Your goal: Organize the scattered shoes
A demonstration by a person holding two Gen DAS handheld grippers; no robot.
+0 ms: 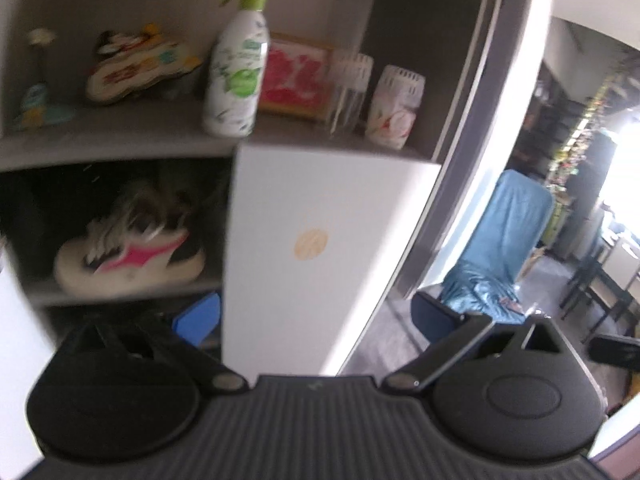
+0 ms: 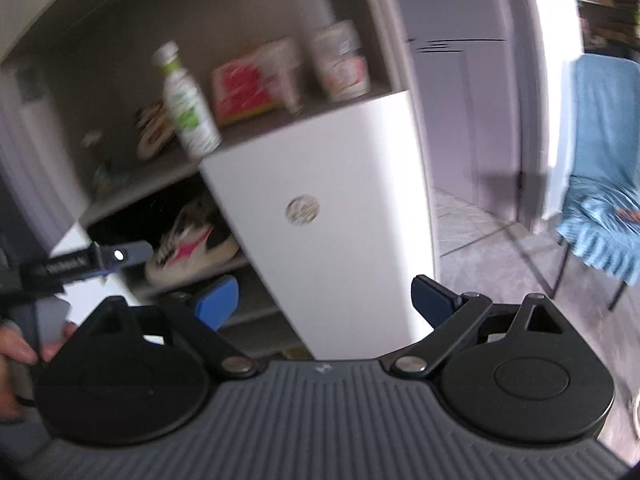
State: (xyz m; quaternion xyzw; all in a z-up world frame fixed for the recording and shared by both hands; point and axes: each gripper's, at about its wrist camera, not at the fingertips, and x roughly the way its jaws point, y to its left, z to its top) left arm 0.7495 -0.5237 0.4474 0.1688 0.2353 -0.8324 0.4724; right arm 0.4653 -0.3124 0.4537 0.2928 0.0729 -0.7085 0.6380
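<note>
A white sneaker with a pink mark (image 1: 132,260) lies on its side on a shelf (image 1: 44,298) inside an open cabinet; the right wrist view also shows this sneaker (image 2: 192,252). A pair of colourful sandals (image 1: 136,68) rests on the shelf above. My left gripper (image 1: 316,318) is open and holds nothing, a short way in front of the cabinet. My right gripper (image 2: 326,300) is open too, with nothing in it, facing the white cabinet door (image 2: 332,220). In the right wrist view, a blue finger (image 2: 130,253) of the left gripper reaches toward the sneaker.
The upper shelf holds a spray bottle (image 1: 236,64), a red box (image 1: 296,76) and two air fresheners (image 1: 396,104). The white door (image 1: 312,240) covers the cabinet's right half. A chair draped in blue cloth (image 2: 604,184) stands on the tiled floor to the right. A hand (image 2: 16,352) shows at the left edge.
</note>
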